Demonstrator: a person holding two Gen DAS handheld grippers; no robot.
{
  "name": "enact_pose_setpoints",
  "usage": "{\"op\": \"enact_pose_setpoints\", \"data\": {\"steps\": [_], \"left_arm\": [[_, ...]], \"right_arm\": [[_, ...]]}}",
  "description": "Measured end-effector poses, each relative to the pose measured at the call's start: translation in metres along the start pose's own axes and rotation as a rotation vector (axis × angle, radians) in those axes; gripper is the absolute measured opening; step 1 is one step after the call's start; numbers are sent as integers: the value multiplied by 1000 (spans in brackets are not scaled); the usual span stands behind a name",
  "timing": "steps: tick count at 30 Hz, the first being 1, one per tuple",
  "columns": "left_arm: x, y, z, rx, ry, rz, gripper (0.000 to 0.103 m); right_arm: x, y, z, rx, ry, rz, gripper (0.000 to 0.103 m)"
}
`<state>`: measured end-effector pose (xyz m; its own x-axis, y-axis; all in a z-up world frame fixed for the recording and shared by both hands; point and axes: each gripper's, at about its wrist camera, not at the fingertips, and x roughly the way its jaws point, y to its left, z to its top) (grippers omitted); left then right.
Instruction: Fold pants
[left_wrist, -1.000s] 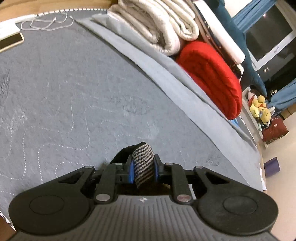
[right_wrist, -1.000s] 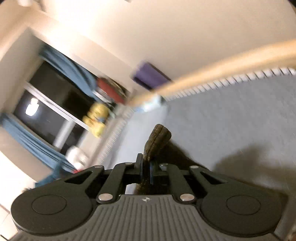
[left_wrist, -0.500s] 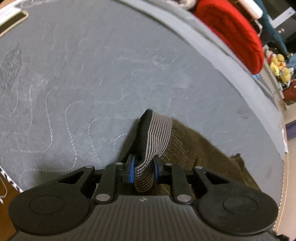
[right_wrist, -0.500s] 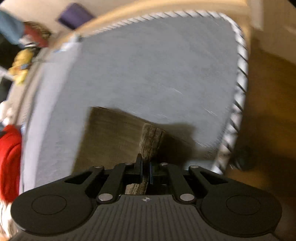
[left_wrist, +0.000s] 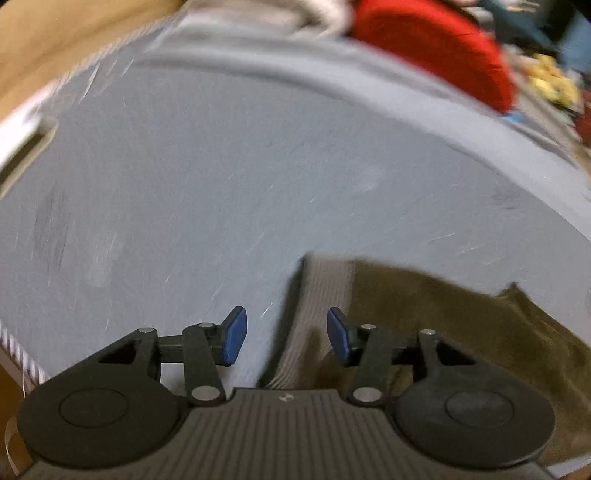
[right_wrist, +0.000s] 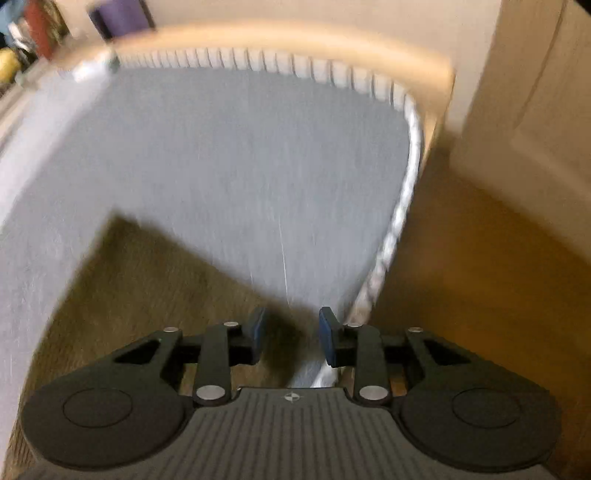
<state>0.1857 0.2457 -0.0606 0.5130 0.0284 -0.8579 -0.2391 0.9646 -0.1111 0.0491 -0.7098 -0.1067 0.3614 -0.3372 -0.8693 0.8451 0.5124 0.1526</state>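
Olive-brown corduroy pants (left_wrist: 443, 325) lie on the grey mattress (left_wrist: 221, 166), their grey ribbed waistband (left_wrist: 321, 314) running up from between my left fingers. My left gripper (left_wrist: 286, 336) hangs just over that waistband; its jaws are opening and the blue pads stand clear of the cloth. In the right wrist view the pants (right_wrist: 147, 288) spread to the lower left. My right gripper (right_wrist: 292, 338) is over their dark edge near the mattress's piped border (right_wrist: 395, 229); its jaws are opening too and the pads touch nothing.
A red rolled blanket (left_wrist: 443, 48) and pale bedding (left_wrist: 317, 11) lie along the mattress's far side, with yellow soft toys (left_wrist: 554, 85) beyond. Right of the bed are wooden floor (right_wrist: 480, 277), a cream cabinet (right_wrist: 535, 110) and a purple box (right_wrist: 118, 14).
Both grippers tilted down toward the mattress, then let go. The waistband and the pants edge they pinched now lie on the mattress, and the pads stand apart.
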Motion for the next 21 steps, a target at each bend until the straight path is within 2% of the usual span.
{"op": "enact_pose_setpoints", "data": {"steps": [2, 3, 5, 6, 7, 9, 10, 11, 13, 17, 18, 19, 21], "left_arm": [[-4, -18, 0, 68, -29, -66, 53], [-1, -28, -2, 108, -13, -112, 53], [8, -44, -8, 184, 47, -175, 53], [17, -53, -14, 231, 95, -183, 54], [28, -59, -20, 272, 159, -163, 54], [56, -67, -38, 355, 310, -63, 53], [61, -72, -44, 417, 325, -41, 54], [59, -76, -45, 446, 309, -38, 54], [51, -77, -38, 416, 266, -52, 55], [31, -70, -22, 326, 142, -121, 60], [33, -72, -20, 317, 138, -113, 60], [40, -69, -19, 313, 163, -75, 61], [62, -60, -24, 329, 252, 24, 53]], "right_arm": [[-12, 8, 5, -61, -98, 30, 33], [-17, 12, 6, -72, -133, 71, 33], [-15, 20, 6, -114, -115, 166, 33], [-5, 24, 3, -151, -40, 196, 33], [14, 29, -3, -186, 79, 192, 33], [49, 29, -19, -199, 287, 86, 31], [55, 27, -19, -169, 301, 60, 30], [53, 28, -14, -140, 278, 64, 30], [40, 36, -4, -127, 192, 87, 32], [-3, 73, 1, -201, 17, 231, 32], [-11, 85, -1, -226, -14, 268, 32], [-16, 102, -4, -256, -42, 305, 32], [-27, 134, -10, -322, -84, 364, 32]]}}
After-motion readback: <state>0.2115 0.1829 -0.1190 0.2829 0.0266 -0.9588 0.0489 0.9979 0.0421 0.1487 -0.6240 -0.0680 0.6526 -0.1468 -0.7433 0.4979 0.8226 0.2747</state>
